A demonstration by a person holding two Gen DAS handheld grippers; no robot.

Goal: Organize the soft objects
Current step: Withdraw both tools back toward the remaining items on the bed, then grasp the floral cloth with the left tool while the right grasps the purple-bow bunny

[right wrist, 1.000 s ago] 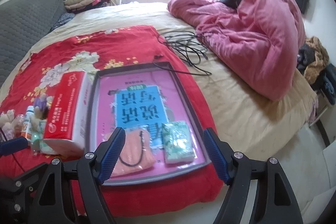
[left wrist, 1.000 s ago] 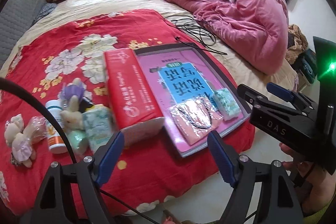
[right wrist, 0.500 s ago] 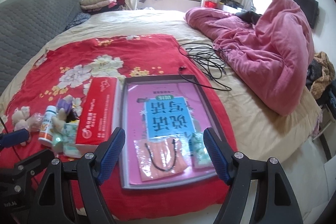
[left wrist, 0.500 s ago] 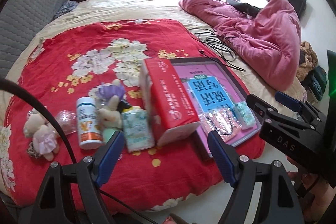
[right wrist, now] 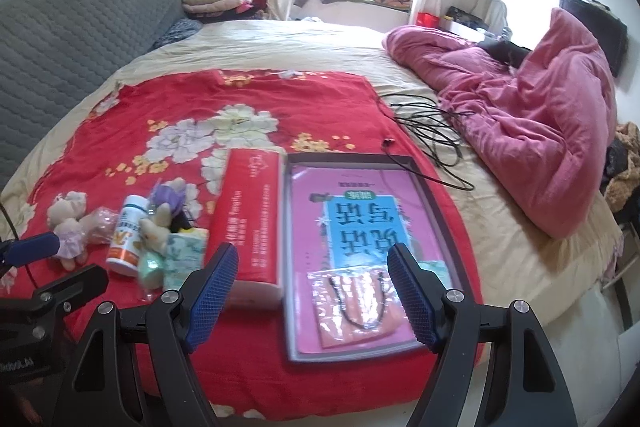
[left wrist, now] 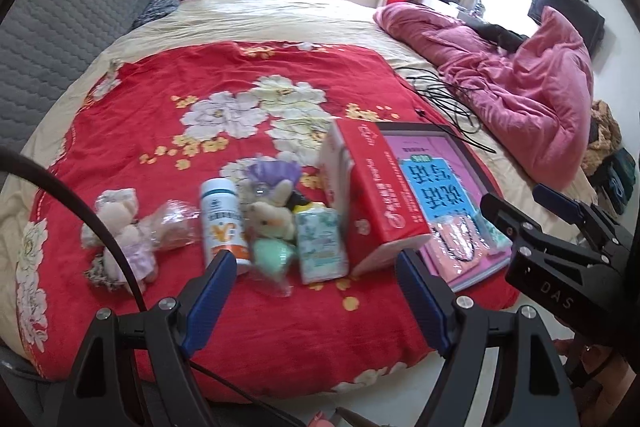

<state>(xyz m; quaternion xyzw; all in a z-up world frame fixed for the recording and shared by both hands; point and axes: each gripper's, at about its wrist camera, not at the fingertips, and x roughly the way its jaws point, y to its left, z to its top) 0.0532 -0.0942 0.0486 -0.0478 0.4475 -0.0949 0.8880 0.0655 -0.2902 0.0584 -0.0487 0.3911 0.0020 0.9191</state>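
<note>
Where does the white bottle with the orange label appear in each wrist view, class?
Left wrist: bottle left of centre, just above the left gripper's left finger.
Right wrist: bottle at lower left, among the plush toys.
Shared landmark: the red tissue pack, to the bottle's right in both.

A red flowered blanket (left wrist: 168, 87) is covering the near half of a bed, carrying a cluster of small things toward its near edge. A plush bear (left wrist: 120, 227) is lying nearest the left edge, beside a white bottle (left wrist: 222, 223), a bunny toy (left wrist: 270, 217), a green tissue pack (left wrist: 322, 245) and a red tissue box (left wrist: 380, 195). A shallow tray (left wrist: 452, 139) at the near right corner is holding a pink book (left wrist: 432, 183). The left gripper (left wrist: 312, 295) is hanging over the near edge, jaws wide and empty. The right gripper (left wrist: 532, 211) is reaching in from the right.
</note>
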